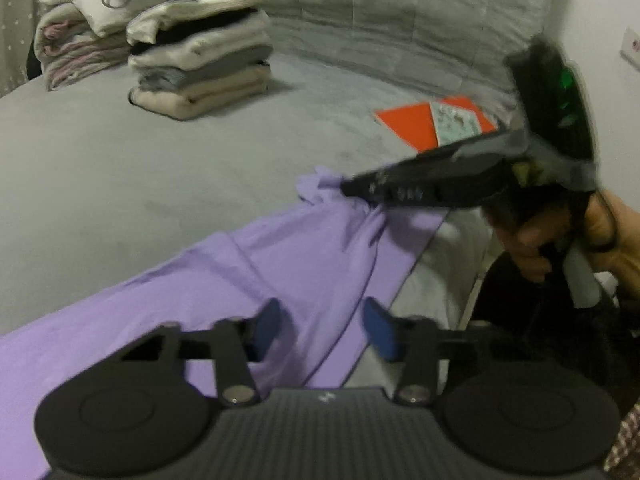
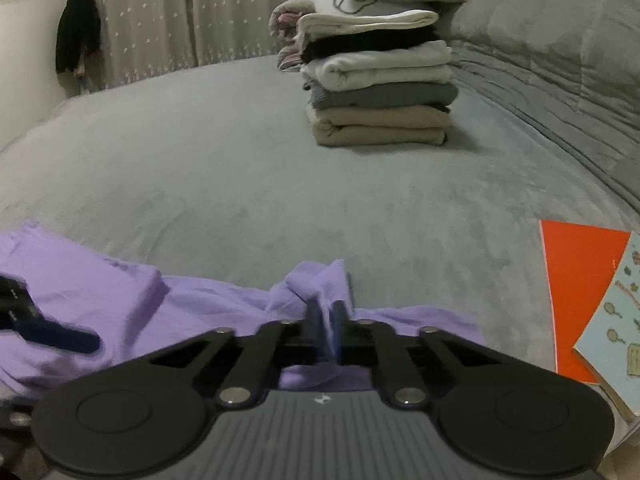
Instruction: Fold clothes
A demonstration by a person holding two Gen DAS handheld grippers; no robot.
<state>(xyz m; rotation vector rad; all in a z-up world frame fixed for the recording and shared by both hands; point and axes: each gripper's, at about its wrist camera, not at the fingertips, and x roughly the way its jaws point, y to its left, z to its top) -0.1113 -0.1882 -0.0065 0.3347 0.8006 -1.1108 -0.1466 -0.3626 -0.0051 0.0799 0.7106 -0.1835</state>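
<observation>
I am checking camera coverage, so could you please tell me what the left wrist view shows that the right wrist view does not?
Only the left wrist view shows the hand gripping the right tool's handle, that tool seen from the side, and the left tool with a gap between its blue pads over the purple garment.

Only the right wrist view shows the star-patterned curtain, the dark item hanging beside it, and the right tool shut on a bunched purple fold.

Both show the grey bed cover, the folded stack and the orange booklet.
</observation>
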